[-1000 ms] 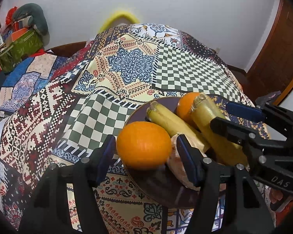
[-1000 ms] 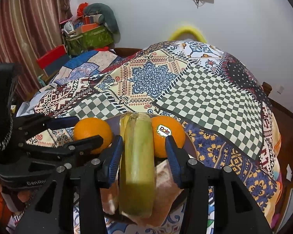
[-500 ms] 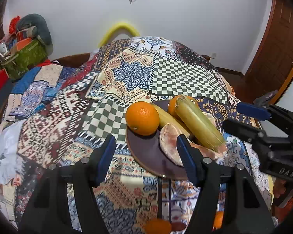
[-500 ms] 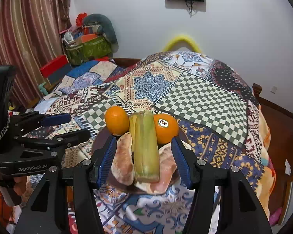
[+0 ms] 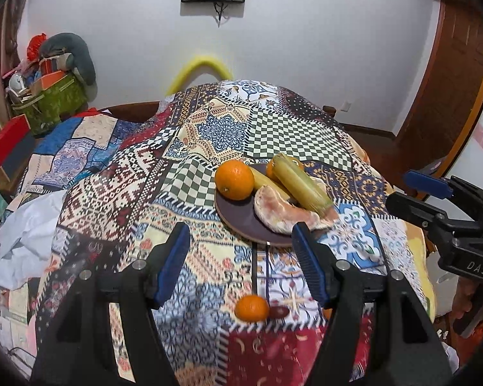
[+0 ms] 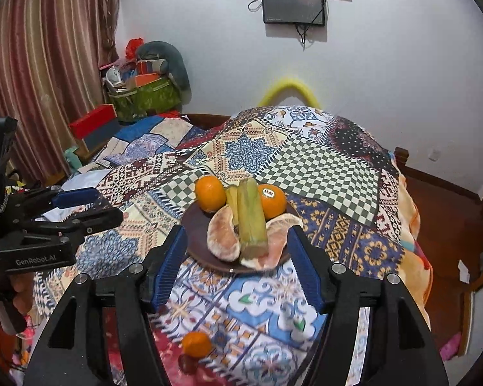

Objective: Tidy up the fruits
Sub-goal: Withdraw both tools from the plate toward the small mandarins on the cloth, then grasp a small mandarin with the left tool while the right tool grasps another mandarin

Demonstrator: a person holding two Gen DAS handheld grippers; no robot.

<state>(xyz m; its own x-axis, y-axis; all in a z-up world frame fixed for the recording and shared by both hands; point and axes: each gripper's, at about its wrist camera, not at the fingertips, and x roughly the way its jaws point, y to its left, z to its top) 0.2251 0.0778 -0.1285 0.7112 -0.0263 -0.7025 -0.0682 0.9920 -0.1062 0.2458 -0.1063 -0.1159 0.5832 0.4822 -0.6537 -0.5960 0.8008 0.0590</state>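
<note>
A dark brown plate (image 5: 238,222) (image 6: 196,238) sits on the patchwork cloth. On it lie an orange (image 5: 234,179) (image 6: 210,193), a second orange with a sticker (image 6: 272,200), a banana (image 5: 267,181), a yellow-green stalk piece (image 5: 301,183) (image 6: 250,220) and two peeled pomelo segments (image 5: 280,214) (image 6: 223,238). A small tangerine (image 5: 251,308) (image 6: 196,344) lies loose on the cloth nearer me, with a dark red fruit (image 5: 279,312) beside it. My left gripper (image 5: 241,263) is open and empty, short of the plate. My right gripper (image 6: 236,263) is open and empty, short of the plate.
The patchwork cloth (image 5: 209,128) covers a raised rounded table. A green bag of clutter (image 5: 51,96) and a red box (image 5: 6,143) stand at the back left. White crumpled fabric (image 5: 22,238) lies at left. A wooden door (image 5: 450,80) is at right.
Both grippers have pulled back and up from the plate. The left one has let go of the orange, the right one of the stalk piece; both now rest on the plate.
</note>
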